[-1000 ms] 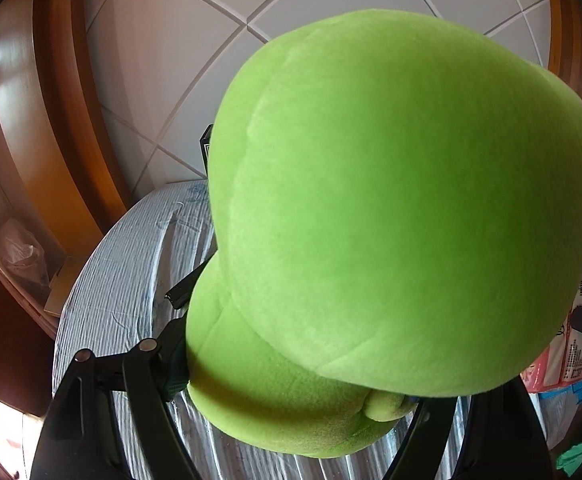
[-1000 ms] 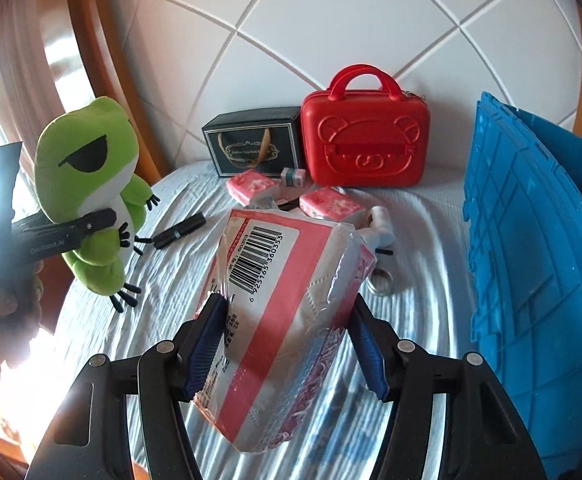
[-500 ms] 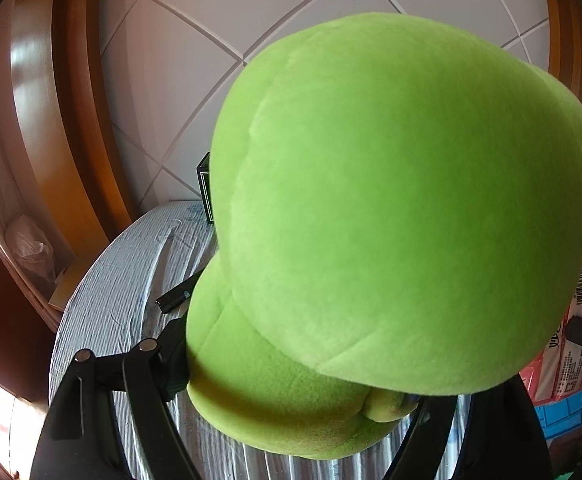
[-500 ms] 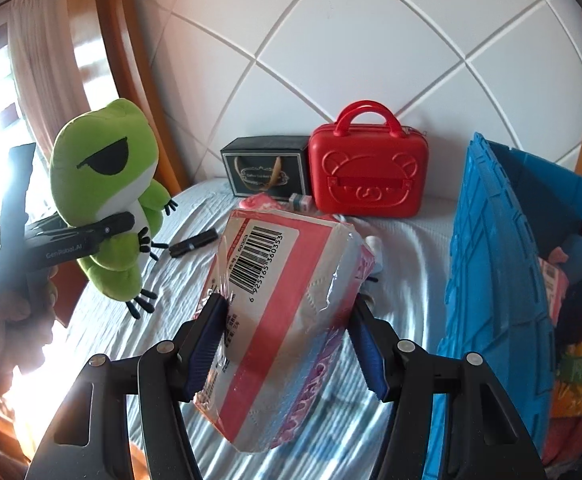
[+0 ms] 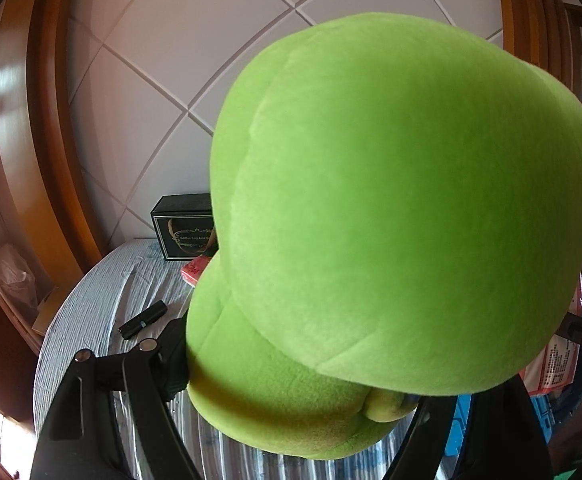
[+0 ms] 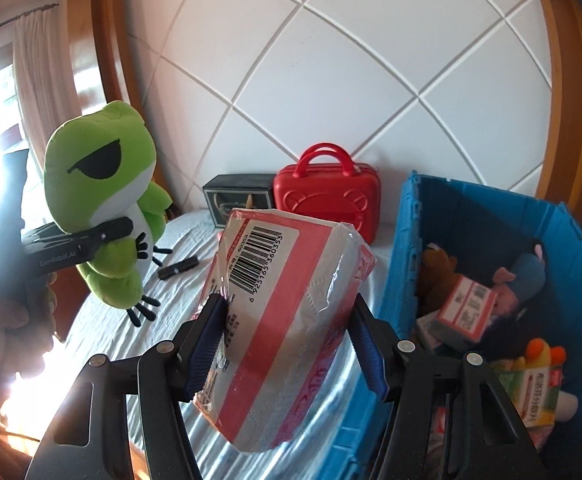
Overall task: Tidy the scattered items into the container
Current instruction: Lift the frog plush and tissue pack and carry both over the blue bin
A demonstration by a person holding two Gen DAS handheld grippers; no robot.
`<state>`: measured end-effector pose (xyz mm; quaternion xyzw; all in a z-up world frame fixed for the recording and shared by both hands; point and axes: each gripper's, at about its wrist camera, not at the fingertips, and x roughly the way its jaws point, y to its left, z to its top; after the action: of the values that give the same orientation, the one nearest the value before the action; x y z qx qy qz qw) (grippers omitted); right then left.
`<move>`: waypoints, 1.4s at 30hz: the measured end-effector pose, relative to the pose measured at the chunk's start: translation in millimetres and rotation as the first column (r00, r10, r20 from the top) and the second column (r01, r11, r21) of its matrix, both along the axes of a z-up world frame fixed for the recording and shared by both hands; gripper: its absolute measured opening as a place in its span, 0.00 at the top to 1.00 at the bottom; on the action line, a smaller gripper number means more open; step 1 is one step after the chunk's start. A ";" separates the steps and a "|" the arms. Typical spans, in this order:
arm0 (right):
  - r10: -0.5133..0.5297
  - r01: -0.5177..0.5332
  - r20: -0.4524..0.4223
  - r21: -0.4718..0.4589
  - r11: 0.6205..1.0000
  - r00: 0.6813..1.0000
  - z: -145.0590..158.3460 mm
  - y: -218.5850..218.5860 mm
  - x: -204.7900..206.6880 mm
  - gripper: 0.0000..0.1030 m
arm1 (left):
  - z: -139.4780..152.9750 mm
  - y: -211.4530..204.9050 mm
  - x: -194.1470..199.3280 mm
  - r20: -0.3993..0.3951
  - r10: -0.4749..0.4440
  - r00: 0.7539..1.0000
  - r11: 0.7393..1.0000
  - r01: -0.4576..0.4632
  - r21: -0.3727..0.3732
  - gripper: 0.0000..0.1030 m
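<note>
The surface is a bed or table covered in pale blue-grey ribbed cloth (image 6: 195, 264), set against a white padded wall (image 6: 331, 80) crossed by diagonal seams and framed by curved orange-brown wood (image 6: 111, 60). A pinkish curtain (image 6: 39, 80) hangs by a bright window at far left of the right wrist view.

The right gripper (image 6: 287, 340) clamps one plastic-wrapped pink-and-white pack of tissue paper (image 6: 283, 320) between its blue-padded fingers (image 6: 207, 340), barcode facing up, held above the cloth. Just to the right of this gripper stands one open blue plastic crate (image 6: 411, 240). Inside it lie two plush toys, one brown (image 6: 439, 268) and one blue-grey with a pink snout (image 6: 527, 276), several small red-and-white boxes (image 6: 467, 304), and a green-and-white carton (image 6: 539, 396); an exact box count is hard to tell.

The left gripper (image 6: 103, 236) pinches one green plush frog (image 6: 103, 200) with a white belly across its middle, lifted off the cloth, out to the left of the right gripper. In its own camera the frog's green back (image 5: 391, 220) fills nearly the whole frame.

Beyond both grippers, against the wall, stand one red hard case with a handle (image 6: 327, 196) and one black box with gold print (image 6: 237, 196), side by side. One slim black stick-shaped object (image 6: 179, 268) lies on the cloth between the frog and the tissue pack. One small pink packet (image 5: 195, 270) shows beside the black box in the left wrist view.
</note>
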<state>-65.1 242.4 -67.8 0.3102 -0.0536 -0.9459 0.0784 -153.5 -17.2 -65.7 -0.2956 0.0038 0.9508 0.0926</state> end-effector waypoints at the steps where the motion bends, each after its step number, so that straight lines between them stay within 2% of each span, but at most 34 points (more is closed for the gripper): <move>1: -0.014 0.014 -0.003 0.000 1.000 1.000 1.3 7.0 3.6 0.41 | 2.8 6.6 0.8 -0.006 -0.008 1.000 1.000 0.008 0.001 0.24; 12: -0.140 0.139 -0.041 -0.023 0.990 0.989 14.5 79.9 42.3 0.41 | 26.9 75.1 -0.7 -0.036 -0.127 0.991 0.992 0.127 0.008 0.24; 22: -0.279 0.278 -0.040 -0.029 0.960 0.960 15.9 137.5 72.2 0.41 | 59.1 161.0 -6.1 -0.050 -0.264 0.963 0.964 0.265 0.001 0.24; 30: -0.352 0.351 -0.011 -0.027 0.936 0.936 5.3 173.4 88.5 0.41 | 77.7 237.0 -17.6 -0.048 -0.388 0.920 0.922 0.388 -0.010 0.24; 42: -0.404 0.404 0.022 -0.049 0.913 0.915 -5.6 204.2 100.7 0.41 | 90.7 340.8 -44.6 -0.035 -0.540 0.841 0.842 0.538 -0.040 0.24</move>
<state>35.5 446.5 -73.4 0.2958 -0.1419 -0.9381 -0.1109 -198.0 323.6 25.0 -0.2627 0.1023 0.8927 0.3516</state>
